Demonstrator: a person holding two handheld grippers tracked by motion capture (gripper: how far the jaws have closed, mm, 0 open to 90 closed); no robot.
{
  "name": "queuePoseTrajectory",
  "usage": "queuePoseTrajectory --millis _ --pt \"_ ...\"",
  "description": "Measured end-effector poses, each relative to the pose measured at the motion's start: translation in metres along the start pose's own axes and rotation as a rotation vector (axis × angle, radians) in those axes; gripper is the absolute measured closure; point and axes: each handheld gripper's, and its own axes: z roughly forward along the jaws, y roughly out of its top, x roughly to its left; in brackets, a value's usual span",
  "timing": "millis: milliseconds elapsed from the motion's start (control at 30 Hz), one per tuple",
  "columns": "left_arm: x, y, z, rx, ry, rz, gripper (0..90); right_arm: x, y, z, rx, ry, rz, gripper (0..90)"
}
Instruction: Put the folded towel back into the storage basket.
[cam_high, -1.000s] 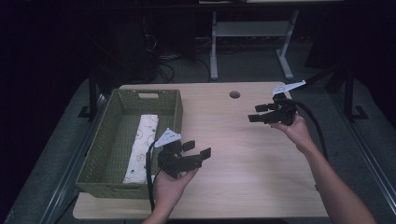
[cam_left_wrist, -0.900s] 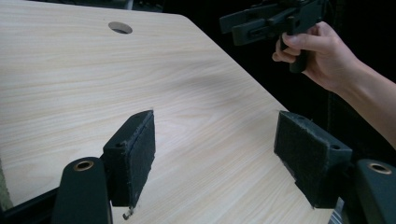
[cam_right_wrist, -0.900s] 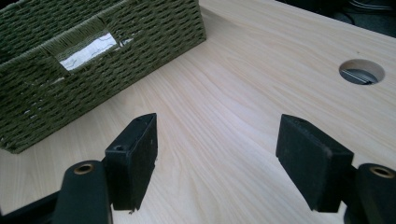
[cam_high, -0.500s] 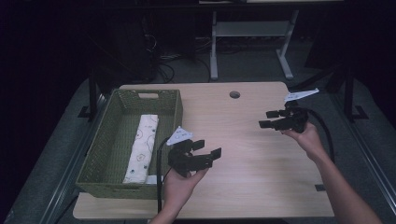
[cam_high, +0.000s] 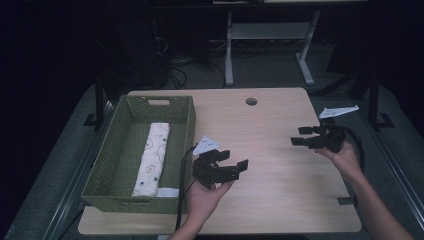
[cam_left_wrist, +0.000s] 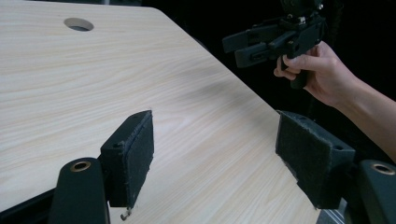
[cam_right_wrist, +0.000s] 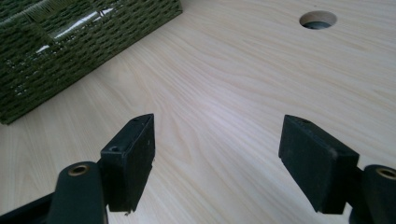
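The left gripper (cam_high: 227, 167) hung over the bare middle of the table (cam_high: 280, 190), just right of the basket (cam_high: 107, 165), its jaws spread wide with nothing between them; in the left gripper view only pale wood showed between the two pads (cam_left_wrist: 135, 156). The right gripper (cam_high: 307, 138) was held near the table's right edge, well apart from the left one, its jaws likewise wide and empty, pointing back across the table toward the basket. In the right gripper view its pads (cam_right_wrist: 133, 156) framed plain wood, with the basket's woven wall (cam_right_wrist: 70, 51) farther off.

With both tools empty and away from the basket, the hands were probably between grips rather than carrying anything.

The thing nearest the work, a folded white cloth with a small print (cam_high: 152, 157), lay lengthwise inside the basket on its floor, toward the right wall. A smaller white piece (cam_high: 167, 192) lay at the cloth's near end; what it was could not be told.

Little stood in the way: the tabletop between the grippers was bare apart from a round cable hole (cam_high: 251, 101) near the far edge. The basket's right wall rose between the left gripper and the cloth, so any reach for it would likely have to go over the rim and down.
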Motion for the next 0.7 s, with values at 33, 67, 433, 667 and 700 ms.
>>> queuePoseTrajectory --millis 33,67,433,667,700 --pt "-0.001 0.000 0.002 0.002 -0.002 -0.001 27.6 -0.001 -0.003 -0.002 0.001 -0.005 -0.002 26.6" --pt "-0.001 0.000 0.004 0.002 -0.006 -0.001 27.6 -0.001 -0.005 -0.005 0.001 -0.008 0.005 26.6" --pt "-0.009 -0.002 0.020 0.016 -0.028 0.015 27.0 -0.003 -0.034 -0.019 0.003 -0.024 0.036 26.2" --pt "-0.009 -0.005 0.026 0.022 -0.032 0.015 26.9 -0.004 -0.051 -0.027 -0.002 -0.033 0.058 26.1" --pt "-0.009 -0.005 0.027 0.020 -0.031 0.017 26.9 -0.004 -0.053 -0.028 -0.002 -0.035 0.055 26.1"
